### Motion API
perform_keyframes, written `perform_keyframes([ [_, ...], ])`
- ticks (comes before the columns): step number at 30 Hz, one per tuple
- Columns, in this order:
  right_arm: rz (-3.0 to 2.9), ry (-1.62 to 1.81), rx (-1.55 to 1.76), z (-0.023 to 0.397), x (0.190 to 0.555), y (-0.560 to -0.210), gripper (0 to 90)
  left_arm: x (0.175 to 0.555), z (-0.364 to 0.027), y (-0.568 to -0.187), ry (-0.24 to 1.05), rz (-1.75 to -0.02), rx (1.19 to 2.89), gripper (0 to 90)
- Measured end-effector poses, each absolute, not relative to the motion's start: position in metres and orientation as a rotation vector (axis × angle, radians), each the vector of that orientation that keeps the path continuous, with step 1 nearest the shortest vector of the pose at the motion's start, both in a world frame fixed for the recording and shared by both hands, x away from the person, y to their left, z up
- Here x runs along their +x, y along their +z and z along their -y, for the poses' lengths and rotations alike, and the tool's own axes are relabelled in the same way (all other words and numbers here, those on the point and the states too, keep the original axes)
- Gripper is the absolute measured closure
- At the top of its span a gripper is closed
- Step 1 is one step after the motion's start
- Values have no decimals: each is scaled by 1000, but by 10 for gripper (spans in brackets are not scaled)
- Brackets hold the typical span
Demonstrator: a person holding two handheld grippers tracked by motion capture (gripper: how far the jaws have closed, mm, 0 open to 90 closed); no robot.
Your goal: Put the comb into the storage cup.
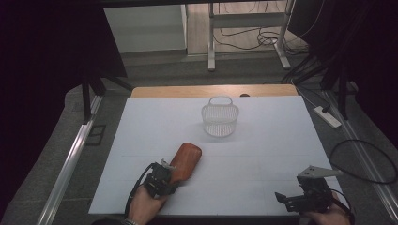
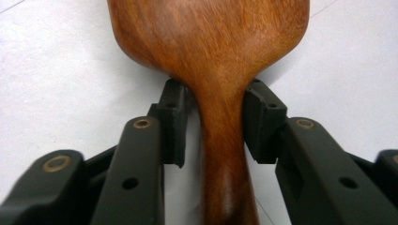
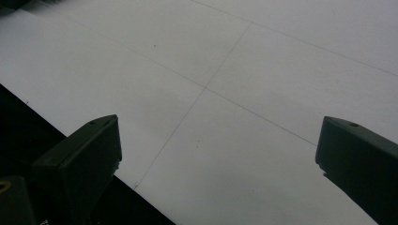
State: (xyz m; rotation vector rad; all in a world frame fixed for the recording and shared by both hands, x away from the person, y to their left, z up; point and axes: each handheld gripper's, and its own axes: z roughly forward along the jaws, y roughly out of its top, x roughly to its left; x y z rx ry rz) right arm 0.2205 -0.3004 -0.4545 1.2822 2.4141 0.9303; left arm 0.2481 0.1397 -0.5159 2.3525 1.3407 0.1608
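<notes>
A reddish-brown wooden paddle [image 1: 186,158] lies on the white table sheet [image 1: 263,140], its broad end pointing away from me and to the right. My left gripper [image 1: 169,176] is at its near end. In the left gripper view the paddle's narrow handle [image 2: 224,154] runs between the jaws of my left gripper [image 2: 213,101]. The right pad [image 2: 260,122] lies against the wood, and a thin gap remains at the left pad [image 2: 174,122]. My right gripper [image 1: 283,198] rests open at the near right edge. Bare sheet lies between the jaws of my right gripper [image 3: 218,140].
A white wire basket [image 1: 220,119] with a handle stands upright at the far middle of the sheet. The near table edge [image 3: 70,140] drops to dark just beside my right gripper. Metal frame legs and cables lie on the floor beyond the table.
</notes>
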Motion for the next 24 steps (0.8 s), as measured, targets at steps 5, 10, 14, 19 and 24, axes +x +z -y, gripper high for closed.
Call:
perform_keyframes([
  [5,-2416,927,1281,300,221,-455,7,249,-143,-515,134,-1353,2334,690],
  [10,-2418,929,1279,300,221,-455,9,249,-144,-514,129,-1358,2316,708],
  [14,-2419,930,1279,300,220,-454,10,249,-145,-513,128,-1352,2310,710],
  [19,-2419,932,1278,300,220,-454,10,249,-147,-511,132,-1340,2301,710],
  [24,-2419,933,1277,300,220,-454,10,249,-147,-509,153,-1316,2305,710],
])
